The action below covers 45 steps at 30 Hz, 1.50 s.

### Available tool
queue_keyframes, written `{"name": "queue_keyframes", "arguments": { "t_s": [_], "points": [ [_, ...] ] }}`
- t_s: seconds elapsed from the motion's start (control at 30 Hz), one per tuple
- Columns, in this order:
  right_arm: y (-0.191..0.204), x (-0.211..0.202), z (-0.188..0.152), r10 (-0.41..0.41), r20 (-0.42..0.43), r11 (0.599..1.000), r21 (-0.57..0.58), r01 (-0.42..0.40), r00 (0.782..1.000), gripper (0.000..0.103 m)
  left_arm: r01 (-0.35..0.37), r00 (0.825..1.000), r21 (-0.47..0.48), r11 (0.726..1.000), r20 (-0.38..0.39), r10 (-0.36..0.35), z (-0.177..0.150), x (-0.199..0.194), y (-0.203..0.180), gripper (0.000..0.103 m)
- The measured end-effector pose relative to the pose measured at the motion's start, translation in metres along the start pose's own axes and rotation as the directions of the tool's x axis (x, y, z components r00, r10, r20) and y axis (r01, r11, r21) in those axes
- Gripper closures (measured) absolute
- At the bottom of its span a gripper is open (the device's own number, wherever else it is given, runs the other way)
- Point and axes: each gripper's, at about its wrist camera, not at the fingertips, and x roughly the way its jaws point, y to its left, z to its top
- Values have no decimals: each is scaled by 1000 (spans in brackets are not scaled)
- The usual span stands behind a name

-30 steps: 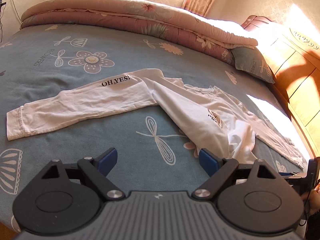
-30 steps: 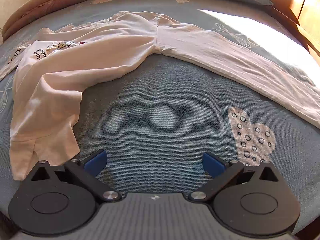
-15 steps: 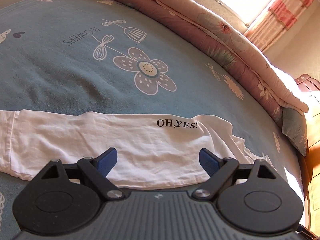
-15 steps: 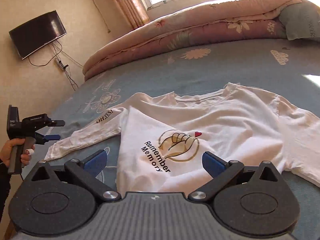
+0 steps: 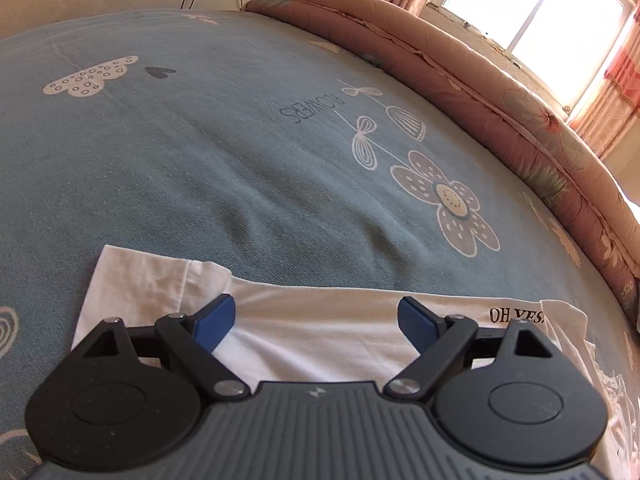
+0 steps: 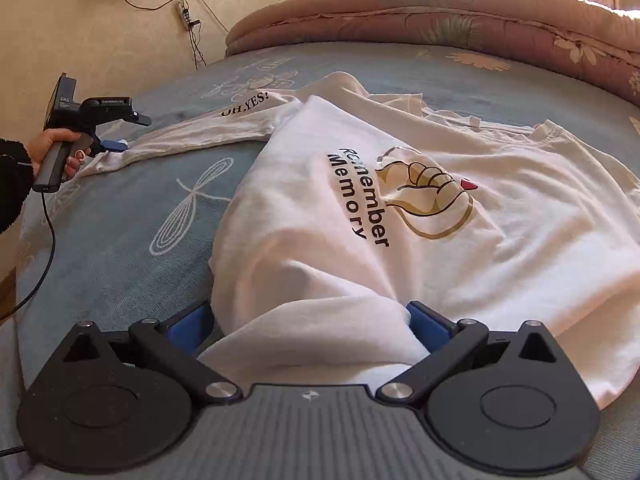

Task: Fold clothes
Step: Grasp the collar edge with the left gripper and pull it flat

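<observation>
The right hand-held gripper (image 6: 310, 326) has its jaws spread, and a raised fold at the hem of the shirt (image 6: 420, 216) bulges up between the blue pads (image 6: 428, 326); whether the pads already press on the cloth cannot be told. The left hand-held gripper (image 5: 316, 320) also stands spread, hovering over the sleeve (image 5: 304, 320) just inside the cuff (image 5: 136, 284), with the cloth flat beneath it and nothing pinched.

The step in hand looks like taking hold of the sleeve end and the hem, to begin a fold. To do it well, the left gripper should probably come down so that one pad slides under the sleeve's edge by the cuff and catches both layers. The right should close on the whole hem fold, not only its top layer, or the body will drag unevenly when lifted.

The shirt is white and long-sleeved, lying face up on the blue bed (image 5: 240, 152), rumpled toward the hem. From the hem outward come the chest print, "Remember Memory" beside a drawn hand, then the collar. The sleeve, marked "OH,YES!", stretches away from the shoulder. Beyond the shirt a rolled quilt (image 6: 460, 20) lies along the far side of the bed.
</observation>
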Motion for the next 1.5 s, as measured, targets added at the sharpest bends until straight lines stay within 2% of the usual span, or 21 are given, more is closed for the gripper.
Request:
{"name": "queue_keyframes", "arguments": {
  "t_s": [0.07,0.17,0.23,0.3,0.37,0.43,0.53,0.57,0.6,0.67,0.73,0.8,0.93,1.07,1.13,1.23,1.27,1.33,1.4,1.43,1.5],
  "points": [
    [-5,-4,1,11,13,999,36,-12,1000,0,0,1000,17,1000,-30,1,2,-1,-19,17],
    [-13,-7,3,37,35,995,91,-40,999,0,155,985,82,984,-83,-149,3,2,-71,15],
    [-17,-9,3,48,42,992,113,-53,998,0,250,965,133,959,-111,-236,3,7,-116,15],
    [-17,-10,2,49,44,993,110,-53,998,0,362,927,150,920,-159,-339,2,17,-164,15],
    [-16,-11,2,46,45,994,97,-51,998,0,464,875,146,874,-229,-426,-4,32,-212,15],
    [-15,-15,0,52,54,996,74,-56,997,0,535,829,158,830,-285,-481,-15,46,-260,15],
    [-16,-24,-1,66,80,996,49,-70,995,0,597,777,184,781,-373,-507,-34,72,-323,15],
    [-17,-26,-1,67,89,997,42,-71,994,0,590,784,223,775,-385,-486,-39,80,-340,15],
    [-19,-29,-1,66,97,997,33,-70,993,0,568,804,277,775,-385,-452,-45,86,-356,15],
    [-23,-35,-2,63,111,998,14,-65,992,0,532,838,416,737,-383,-388,-52,95,-384,19],
    [-29,-38,-3,69,117,997,27,-72,991,0,523,845,490,698,-402,-351,-54,103,-402,35],
    [-37,-39,-3,75,120,996,47,-81,990,0,513,850,530,675,-423,-313,-57,112,-413,45],
    [-50,-39,-4,69,121,992,96,-81,990,0,464,883,689,558,-410,-227,-65,120,-423,48],
    [-58,-38,-5,58,125,989,124,-74,990,0,484,873,749,453,-447,-194,-72,128,-420,49],
    [-59,-37,-5,57,123,989,127,-72,991,0,474,879,775,419,-445,-171,-77,132,-417,60],
    [-59,-32,-7,52,109,991,121,-65,993,0,477,879,798,369,-444,-176,-81,134,-416,63],
    [-59,-32,-7,50,107,991,118,-63,993,0,486,874,797,359,-451,-181,-82,133,-416,67],
    [-59,-31,-7,49,103,992,113,-61,993,0,505,863,793,341,-468,-189,-86,130,-417,89],
    [-59,-31,-7,52,102,992,113,-63,993,0,512,859,799,316,-473,-195,-91,124,-418,96],
    [-60,-31,-7,53,101,991,114,-64,993,0,509,861,802,313,-468,-201,-92,121,-418,98],
    [-60,-32,-7,53,101,991,115,-65,994,0,507,861,792,340,-447,-243,-88,114,-419,98]
  ]
}}
